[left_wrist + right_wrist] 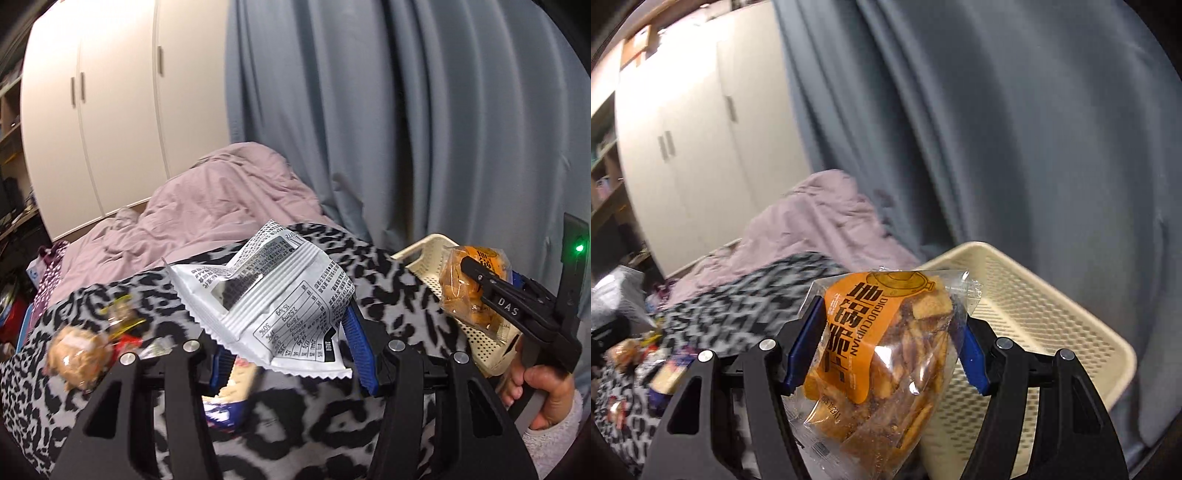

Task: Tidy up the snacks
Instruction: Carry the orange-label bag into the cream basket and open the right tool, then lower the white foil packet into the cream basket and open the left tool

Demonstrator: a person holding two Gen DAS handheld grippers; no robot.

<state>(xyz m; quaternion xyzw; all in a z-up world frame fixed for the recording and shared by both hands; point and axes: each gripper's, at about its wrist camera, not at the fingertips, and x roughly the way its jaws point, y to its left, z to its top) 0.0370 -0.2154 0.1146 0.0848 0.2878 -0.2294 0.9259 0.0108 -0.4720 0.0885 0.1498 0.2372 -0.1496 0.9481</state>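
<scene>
Left wrist view: the left claw pinched a white snack packet between its blue pads, the crinkled packet held at the centre of the frame with its printed back facing the camera. Below it lay a leopard-print blanket on the bed, with a few loose snacks blurred at the lower left. At the right edge, a hand held the right claw, which gripped a clear bag of orange crisps in front of a cream basket. A pink quilt, white wardrobe and blue curtain filled the background.

Right wrist view: the right claw pinched the bag of orange crisps at lower centre, just beside the tilted cream basket at the lower right. The blanket and scattered snacks sat blurred at the left.
</scene>
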